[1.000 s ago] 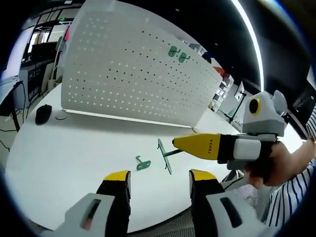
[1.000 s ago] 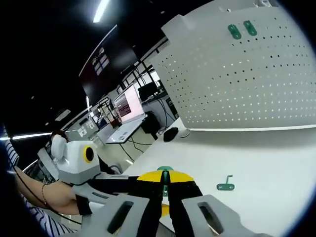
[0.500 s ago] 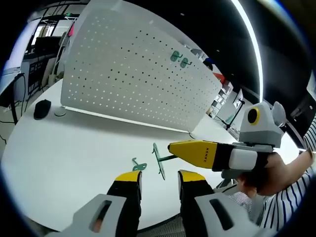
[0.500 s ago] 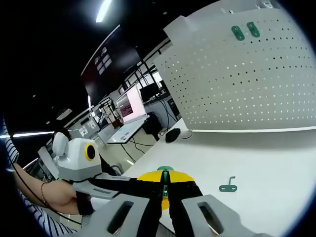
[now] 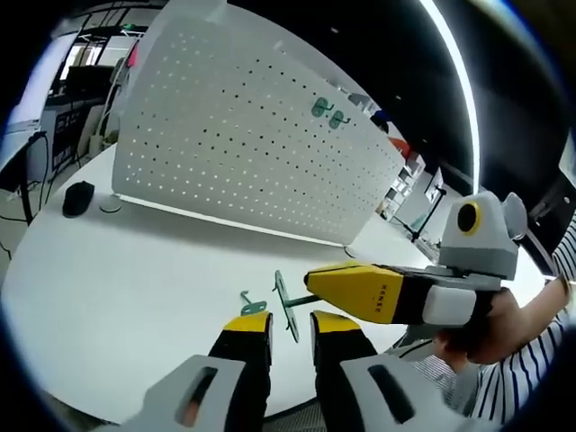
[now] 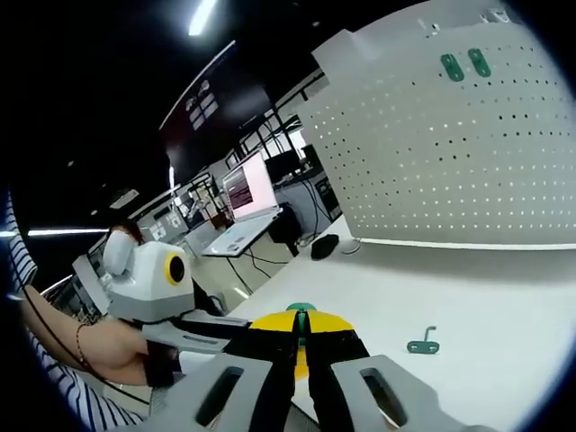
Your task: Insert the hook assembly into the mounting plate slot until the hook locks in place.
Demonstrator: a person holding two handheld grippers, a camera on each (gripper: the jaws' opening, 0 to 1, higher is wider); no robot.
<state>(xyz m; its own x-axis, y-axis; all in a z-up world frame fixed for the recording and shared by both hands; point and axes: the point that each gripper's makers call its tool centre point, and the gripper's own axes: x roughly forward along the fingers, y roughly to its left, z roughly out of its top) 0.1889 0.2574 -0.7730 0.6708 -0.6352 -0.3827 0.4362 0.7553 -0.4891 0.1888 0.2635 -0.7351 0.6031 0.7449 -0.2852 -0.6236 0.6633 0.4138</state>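
My right gripper [image 6: 301,335] is shut on the stem of a green hook assembly [image 6: 301,315]. In the left gripper view it comes in from the right [image 5: 315,286] and holds the thin green round plate [image 5: 285,304] edge-on above the table. The plate's lower edge sits in the narrow gap of my left gripper [image 5: 290,326], whose yellow-tipped jaws stand slightly apart, open. A small loose green hook [image 5: 255,300] [image 6: 423,345] lies on the white table. The white pegboard [image 5: 243,144] [image 6: 450,171] stands upright behind, with two green hooks [image 5: 326,113] [image 6: 465,65] mounted near its top.
The white table [image 5: 117,270] runs to a near edge below my jaws. A black mouse [image 5: 78,197] [image 6: 324,245] lies by the pegboard's end. A person's hand and striped sleeve [image 5: 531,342] hold the right gripper. Desks and a lit screen [image 6: 247,187] stand beyond.
My left jaws have narrowed from wide apart to a small gap, and the left gripper has come up around the green plate. The right gripper stays shut on the stem.
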